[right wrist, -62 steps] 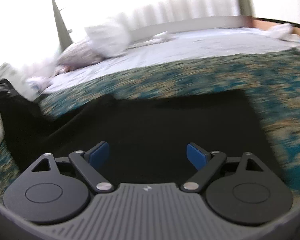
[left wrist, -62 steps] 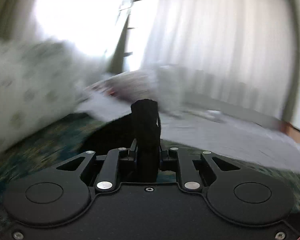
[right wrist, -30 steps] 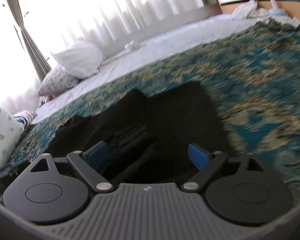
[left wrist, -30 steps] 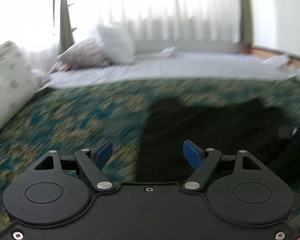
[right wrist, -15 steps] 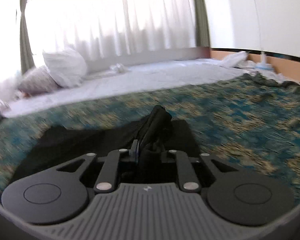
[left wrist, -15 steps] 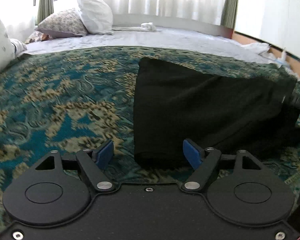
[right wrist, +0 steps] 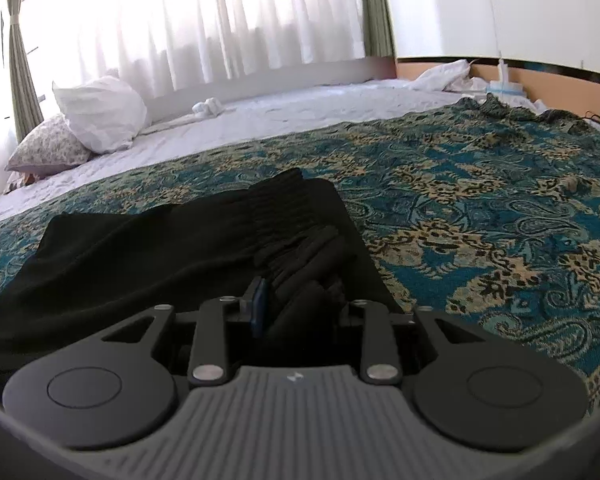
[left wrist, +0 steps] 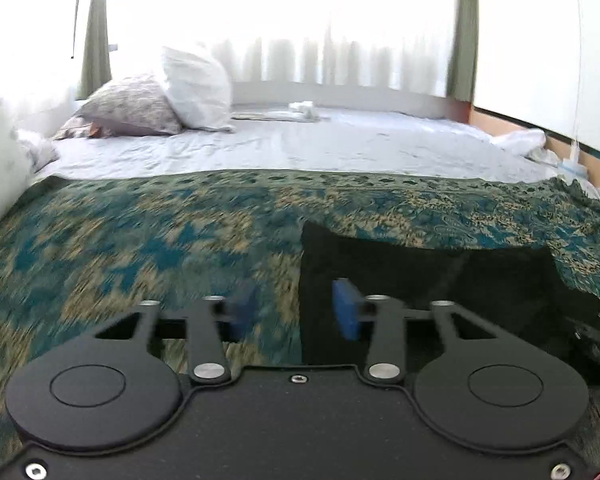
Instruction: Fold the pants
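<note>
Two grippers worked one pair of black pants, which lay part-folded on the patterned teal bedspread of the bed. Right gripper: bunched waistband fabric sat between its jaws, reaching back into the throat; the jaws were opening at this moment and a gap showed beside the left blue pad, so I judged the cloth released rather than clamped, though the right pad was hidden behind black fabric. Left gripper: jaws closing, the left pad blurred; the near left edge of the pants ran just inside the right pad, so only that margin of cloth lay between the jaws, with bedspread under the rest of the gap. No pinch visible yet. Key relation: from the right wrist view the garment spread ahead and to the left of the gripper, waistband end nearest it; from the left wrist view the same cloth lay ahead and to the right. Long axis therefore ran roughly side to side between the two hands, across both views, the gathered waistband pointing toward the right hand and the plain folded end toward the left. Each hand sat at its own end; neither was clearly nearer the middle. Judgement: any further fold would bring one end along that axis toward the other.
</note>
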